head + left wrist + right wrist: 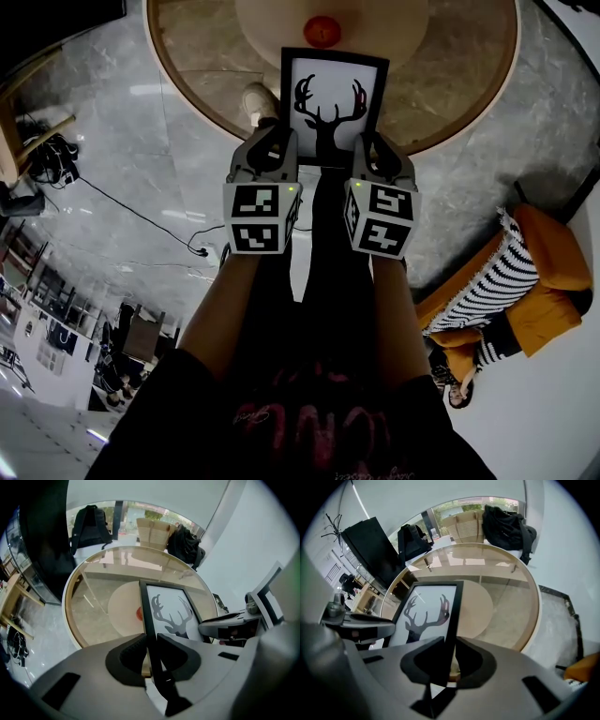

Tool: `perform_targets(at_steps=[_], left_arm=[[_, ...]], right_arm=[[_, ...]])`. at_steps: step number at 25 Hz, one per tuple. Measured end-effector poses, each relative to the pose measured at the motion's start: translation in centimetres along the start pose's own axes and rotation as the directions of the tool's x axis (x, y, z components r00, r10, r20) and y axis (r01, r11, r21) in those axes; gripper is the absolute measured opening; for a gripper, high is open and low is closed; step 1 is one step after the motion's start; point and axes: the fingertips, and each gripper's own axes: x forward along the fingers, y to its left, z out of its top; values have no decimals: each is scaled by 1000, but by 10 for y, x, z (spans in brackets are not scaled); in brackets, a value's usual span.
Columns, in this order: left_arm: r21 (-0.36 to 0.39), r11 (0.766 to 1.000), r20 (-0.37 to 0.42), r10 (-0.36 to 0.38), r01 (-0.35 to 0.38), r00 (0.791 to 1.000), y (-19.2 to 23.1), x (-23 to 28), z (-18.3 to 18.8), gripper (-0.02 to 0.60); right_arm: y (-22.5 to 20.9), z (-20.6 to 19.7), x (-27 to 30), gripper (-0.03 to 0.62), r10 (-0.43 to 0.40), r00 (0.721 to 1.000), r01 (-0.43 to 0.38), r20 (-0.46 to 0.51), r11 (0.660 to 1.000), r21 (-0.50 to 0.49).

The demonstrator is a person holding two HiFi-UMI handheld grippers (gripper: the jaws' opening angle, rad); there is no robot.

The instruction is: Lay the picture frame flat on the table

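Note:
The picture frame [333,105] is black-edged with a black deer silhouette on white. Both grippers hold it by its lower side edges, over the near rim of the round glass-topped table [459,84]. My left gripper [284,142] is shut on the frame's left edge, which runs between its pads in the left gripper view [151,646]. My right gripper [373,146] is shut on the right edge, seen pinched in the right gripper view [449,653]. The picture [172,613] faces up toward me. I cannot tell whether the frame's far end touches the table.
A red round object [322,31] sits on the table's beige centre disc [281,19], just beyond the frame. An orange armchair [544,272] with a striped cushion stands at the right. A cable [141,217] crosses the floor at the left. Backpacks [506,524] rest beyond the table.

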Motion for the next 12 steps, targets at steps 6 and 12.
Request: perform_targets(at_steps=[6, 12], left_arm=[[-6, 1000, -18, 17, -17, 1000, 2, 1, -6, 72], [-15, 999, -21, 44, -44, 999, 2, 3, -2, 72]], right_arm=[[0, -1, 3, 81, 2, 1000, -2, -4, 1000, -7], [1, 2, -3, 81, 4, 1000, -4, 4, 1000, -14]])
